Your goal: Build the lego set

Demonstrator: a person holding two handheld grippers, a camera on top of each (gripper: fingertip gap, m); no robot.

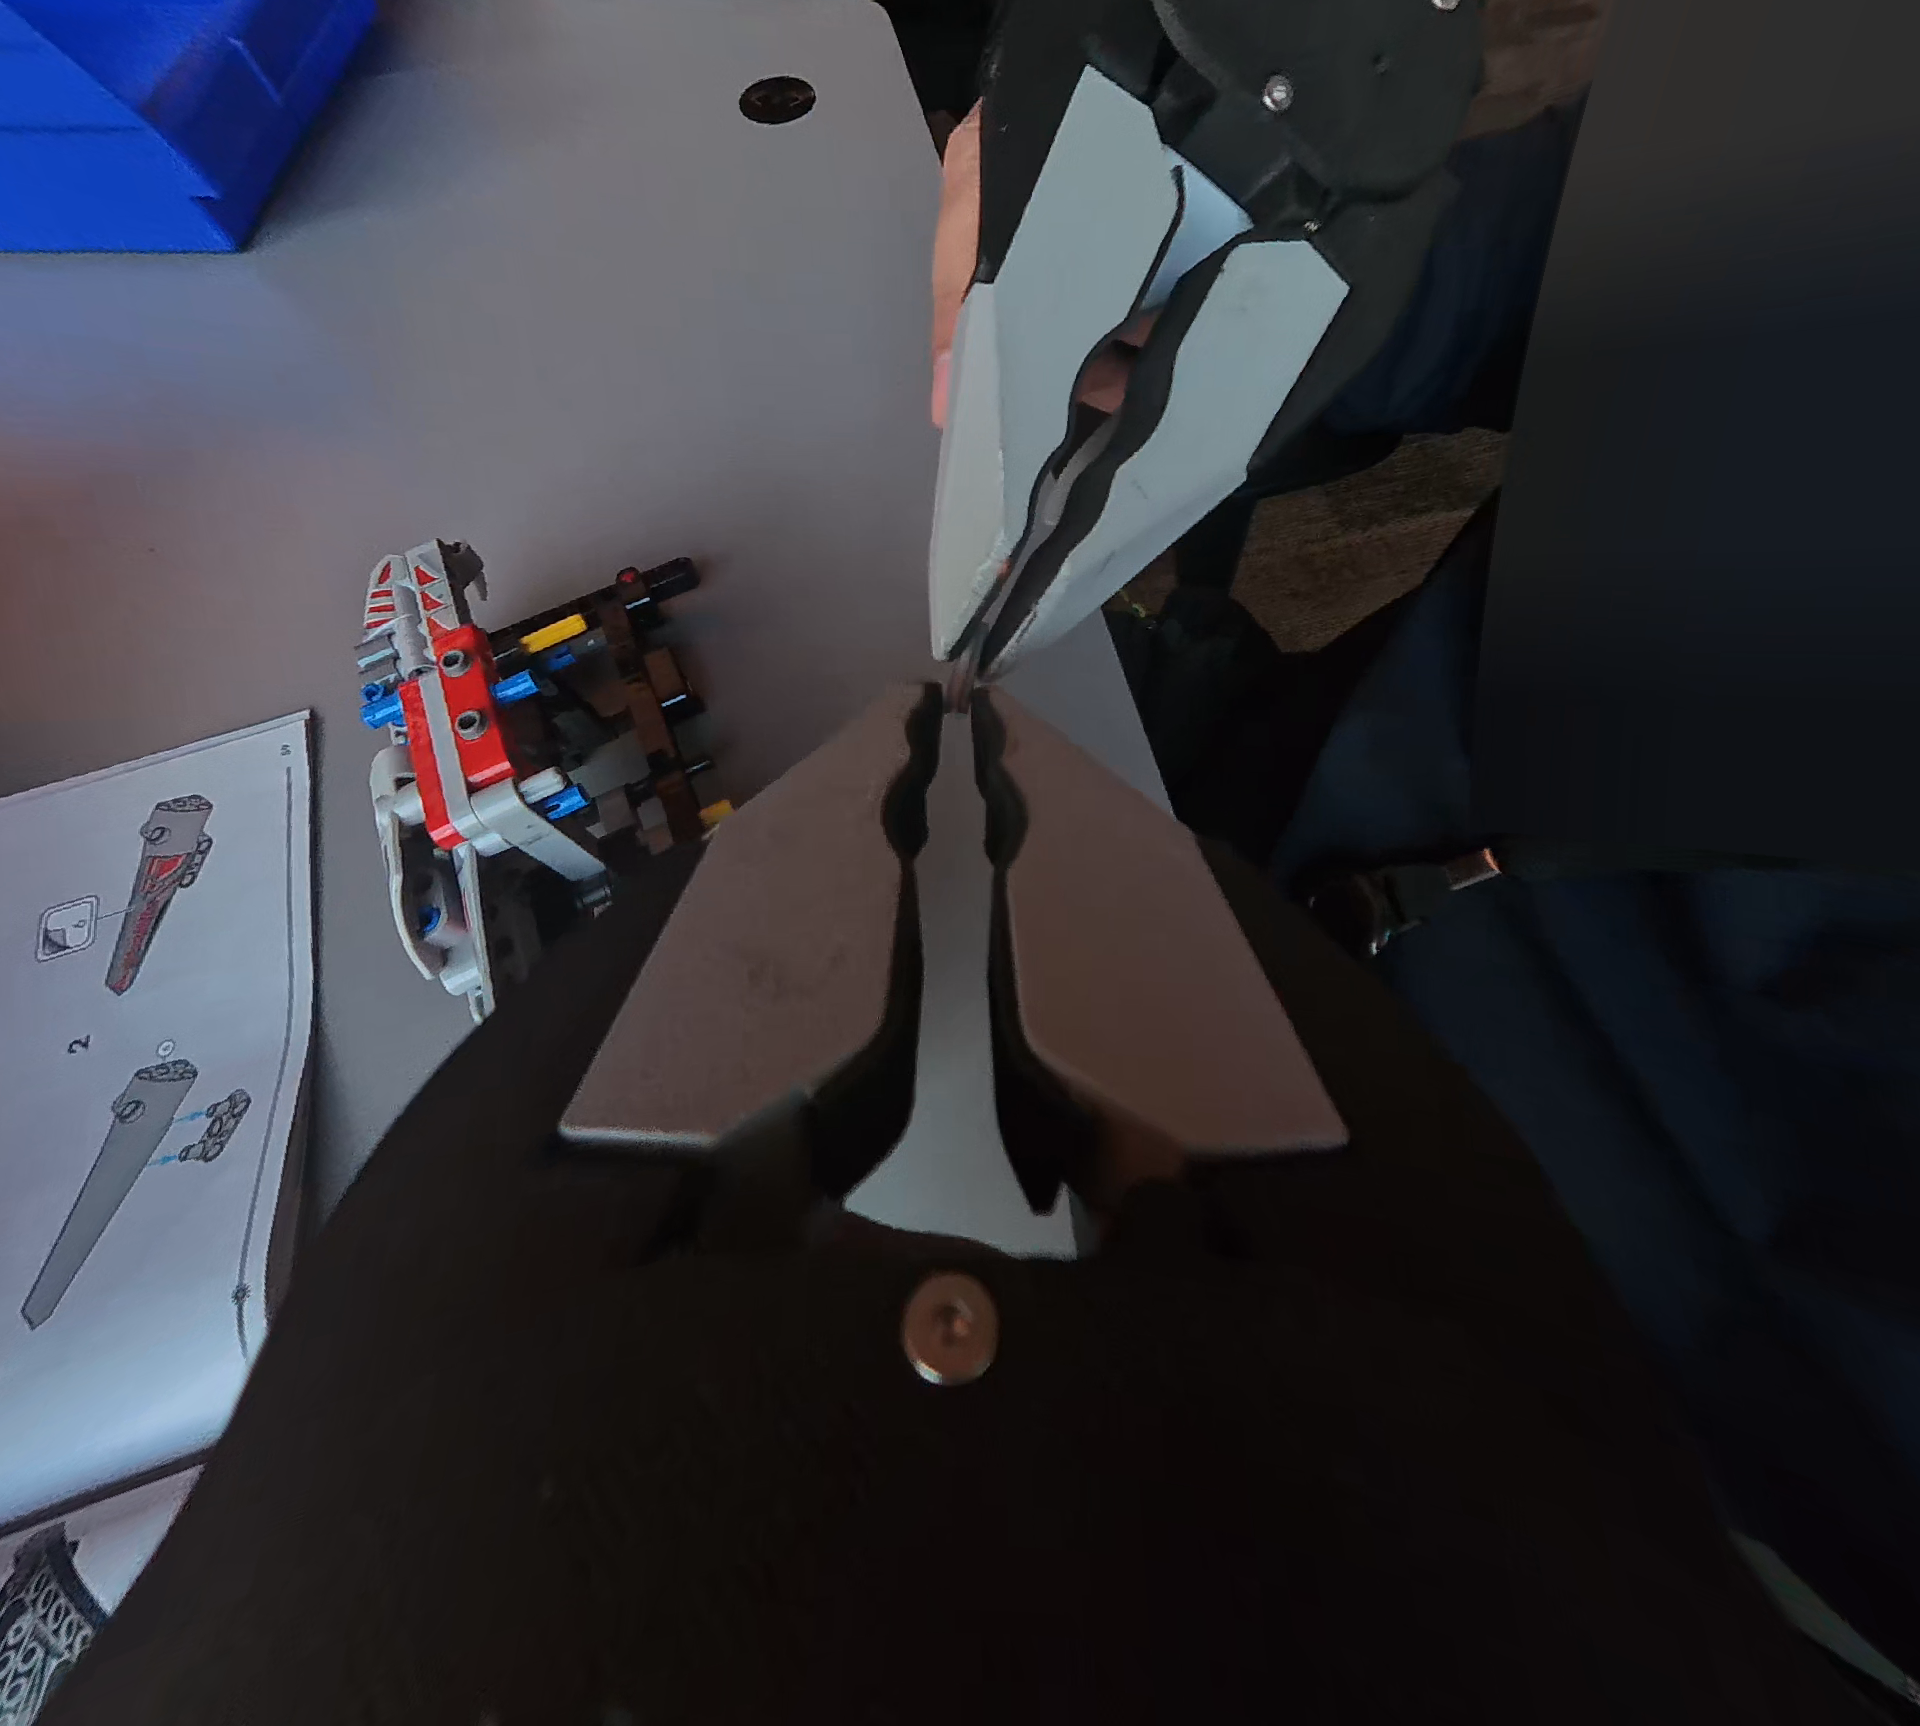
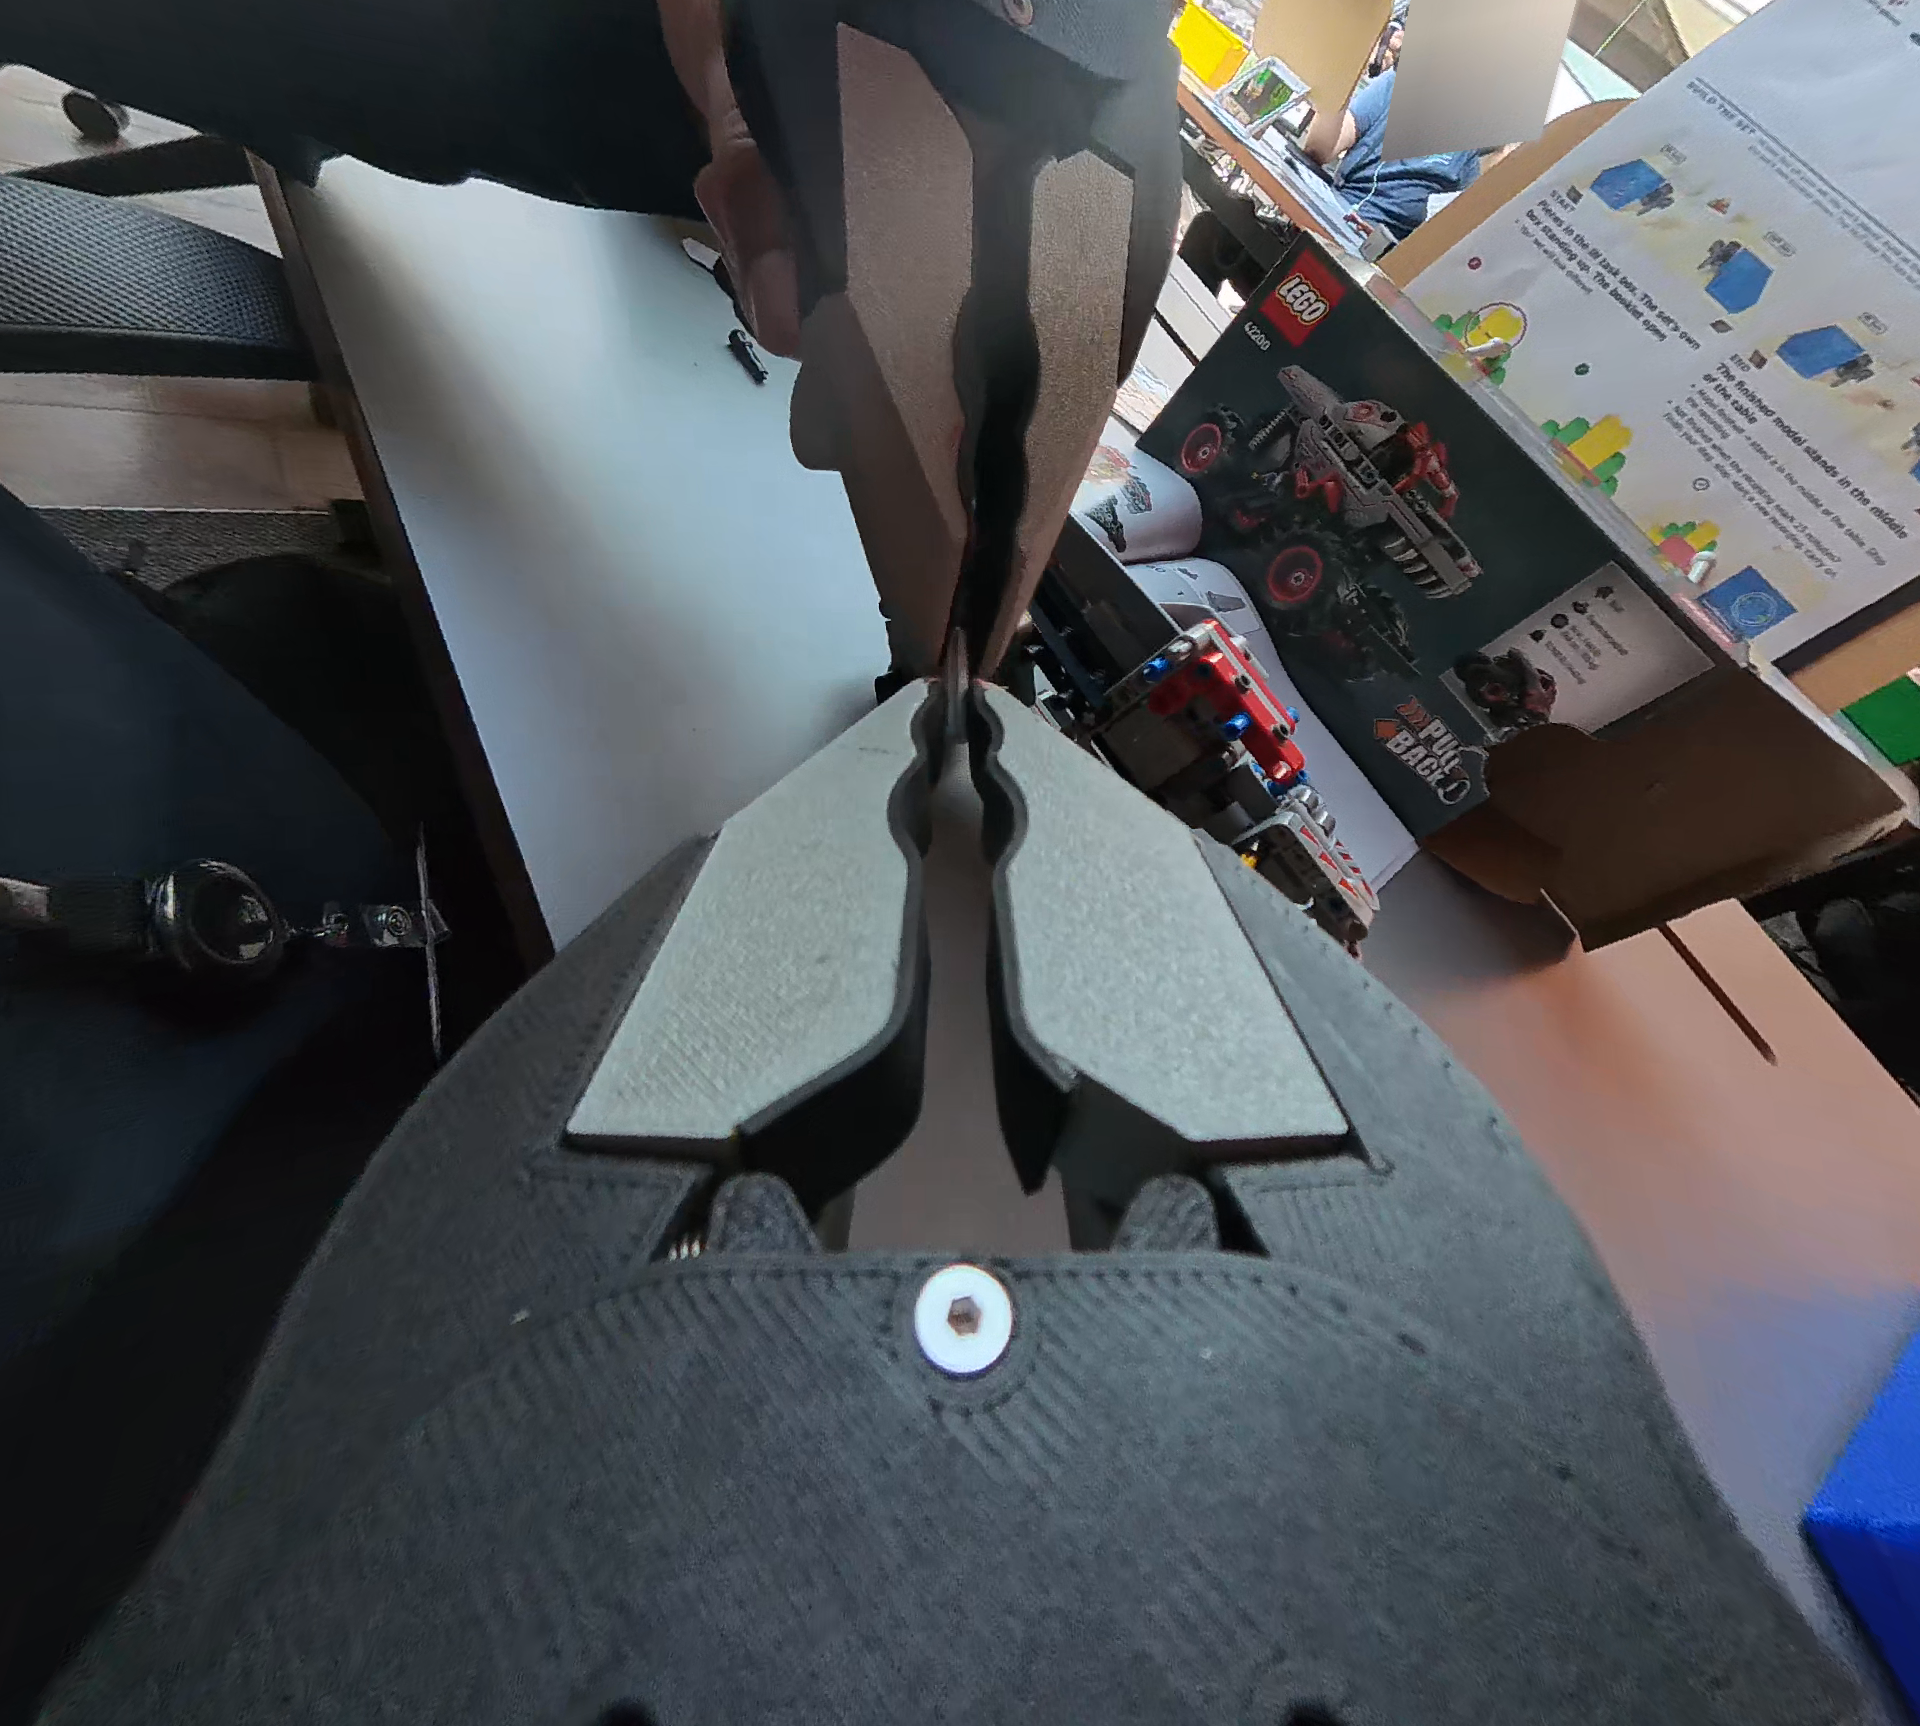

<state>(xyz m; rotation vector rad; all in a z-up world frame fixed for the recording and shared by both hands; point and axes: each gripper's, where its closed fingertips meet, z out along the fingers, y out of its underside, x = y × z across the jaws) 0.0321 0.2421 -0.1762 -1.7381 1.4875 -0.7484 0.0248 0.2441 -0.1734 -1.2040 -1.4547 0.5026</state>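
My two grippers meet tip to tip beyond the table's near edge. In the left wrist view my left gripper [image 1: 961,708] points up and the right gripper [image 1: 974,653] comes down from above. Both are shut, pinching a small thin dark piece [image 1: 958,682] between their tips. In the right wrist view the same piece [image 2: 954,677] sits between my right gripper [image 2: 951,722] and the left gripper [image 2: 966,637]. The partly built red, grey and black model [image 1: 499,762] lies on the grey table [image 1: 571,326], left of the grippers; it also shows in the right wrist view [image 2: 1226,741].
An open instruction booklet [image 1: 156,1053] lies at the left. A blue bin [image 1: 156,14] stands at the far left. The set's box [image 2: 1403,554] and a printed sheet [image 2: 1714,326] stand behind the model. A small black piece [image 2: 748,355] lies on the table. Both grippers' tips are close together, under 4 cm apart.
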